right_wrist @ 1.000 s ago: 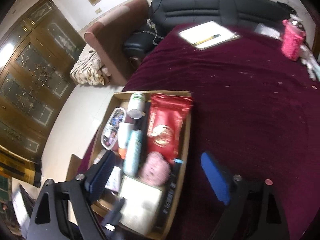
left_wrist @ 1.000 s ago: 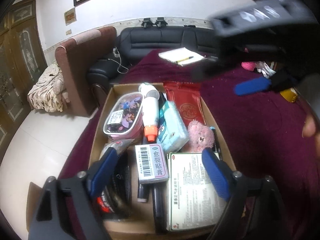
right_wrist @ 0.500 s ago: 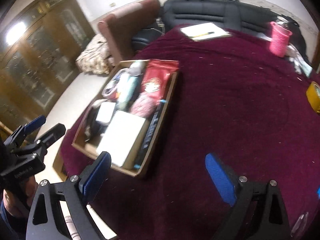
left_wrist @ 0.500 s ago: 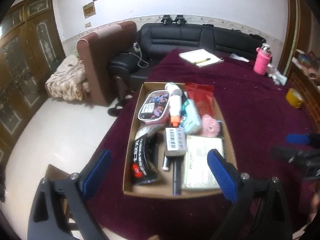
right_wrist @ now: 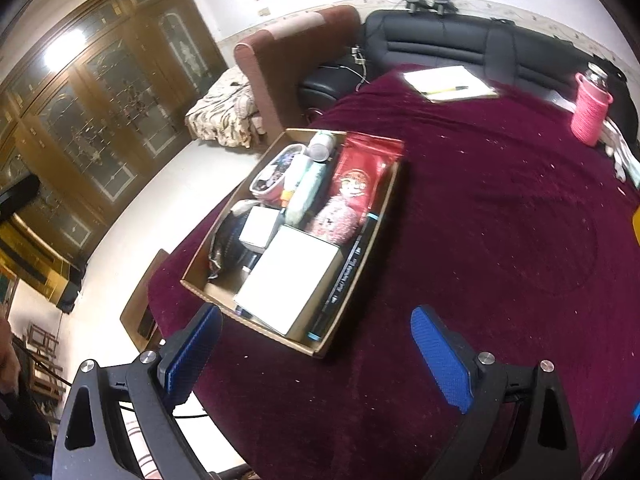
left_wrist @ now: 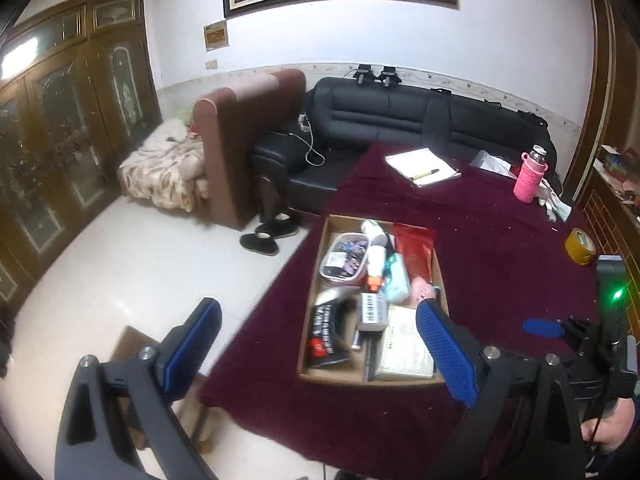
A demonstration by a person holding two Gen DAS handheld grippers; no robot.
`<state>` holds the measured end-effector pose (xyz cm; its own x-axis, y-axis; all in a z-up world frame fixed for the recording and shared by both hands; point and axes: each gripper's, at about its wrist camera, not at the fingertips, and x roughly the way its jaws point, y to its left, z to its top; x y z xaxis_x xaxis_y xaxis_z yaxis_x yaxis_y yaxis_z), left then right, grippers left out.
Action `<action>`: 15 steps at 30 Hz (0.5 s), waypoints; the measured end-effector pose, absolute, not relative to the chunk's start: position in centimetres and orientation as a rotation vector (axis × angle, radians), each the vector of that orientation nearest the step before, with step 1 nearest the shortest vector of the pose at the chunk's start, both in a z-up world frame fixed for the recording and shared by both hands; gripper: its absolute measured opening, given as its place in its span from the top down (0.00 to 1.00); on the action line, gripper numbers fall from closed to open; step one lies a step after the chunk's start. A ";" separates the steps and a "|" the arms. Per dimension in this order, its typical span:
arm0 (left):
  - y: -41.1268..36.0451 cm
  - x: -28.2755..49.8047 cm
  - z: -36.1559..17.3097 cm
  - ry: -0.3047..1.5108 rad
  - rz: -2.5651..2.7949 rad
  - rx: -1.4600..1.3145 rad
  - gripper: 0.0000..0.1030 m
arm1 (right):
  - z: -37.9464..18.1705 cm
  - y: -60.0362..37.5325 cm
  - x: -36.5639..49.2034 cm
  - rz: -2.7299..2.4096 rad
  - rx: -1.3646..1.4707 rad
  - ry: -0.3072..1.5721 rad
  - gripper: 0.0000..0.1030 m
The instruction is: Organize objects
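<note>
A: From the left wrist camera, what stands out?

B: The left gripper [left_wrist: 320, 344] hangs above the table edge, its blue pads wide apart and clamped on nothing. The cardboard box [left_wrist: 440, 276] lies at about 1 o'clock from it on the maroon tablecloth [left_wrist: 500, 240], packed full: a red packet [left_wrist: 414, 242] in the far right corner, a printed pouch [left_wrist: 346, 256] far left, a white bottle [left_wrist: 376, 248] between them, a black packet [left_wrist: 326, 336] near left and a flat white carton [left_wrist: 406, 346] near right.

A: And the other tool?

B: The right gripper [left_wrist: 544, 328] shows at 4 o'clock, one blue pad visible beside a green light; from here I cannot tell how its tongs stand.

A: Anything else on the cloth?

B: A notepad with a pen [left_wrist: 424, 166] at 12 o'clock, a pink bottle [left_wrist: 530, 180] at 1, a yellow tape roll [left_wrist: 580, 246] at 2.

A: Now the right wrist camera?

B: The right gripper [right_wrist: 316, 350] is spread wide, empty, over the cloth [right_wrist: 500, 240]. The box [right_wrist: 340, 340] sits at 11 o'clock, its near corner between the pads. The red packet [right_wrist: 362, 178] leans on the far rim, a pink plush toy [right_wrist: 334, 220] below it, the white carton [right_wrist: 292, 276] nearest. The notepad [right_wrist: 448, 82] lies at 12, the pink bottle [right_wrist: 590, 114] at 2.
</note>
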<state>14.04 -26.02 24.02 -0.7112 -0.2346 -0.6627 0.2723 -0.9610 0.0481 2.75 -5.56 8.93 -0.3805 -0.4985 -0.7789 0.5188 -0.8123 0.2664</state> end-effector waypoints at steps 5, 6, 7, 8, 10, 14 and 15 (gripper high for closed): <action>-26.0 16.3 25.8 -0.030 -2.652 0.858 0.05 | 9.2 -6.8 3.2 -2.178 1.202 0.057 0.05; -26.1 16.6 25.6 -0.023 -2.629 0.841 0.05 | 9.3 -7.1 3.3 -2.174 1.197 0.073 0.05; -26.1 16.8 25.3 -0.012 -2.615 0.837 0.05 | 9.2 -7.5 3.4 -2.172 1.194 0.088 0.05; -26.1 16.8 24.9 -0.004 -2.615 0.842 0.05 | 9.2 -7.7 3.6 -2.170 1.191 0.097 0.05; -26.1 16.1 23.5 -0.003 -2.588 0.902 0.05 | 9.0 -8.2 3.8 -2.157 1.189 0.116 0.05; -25.8 15.2 21.1 -0.030 -2.541 0.993 0.05 | 8.9 -8.8 4.2 -2.163 1.178 0.147 0.04; -25.8 15.0 20.6 -0.032 -2.529 1.007 0.05 | 9.0 -8.8 4.2 -2.164 1.175 0.139 0.04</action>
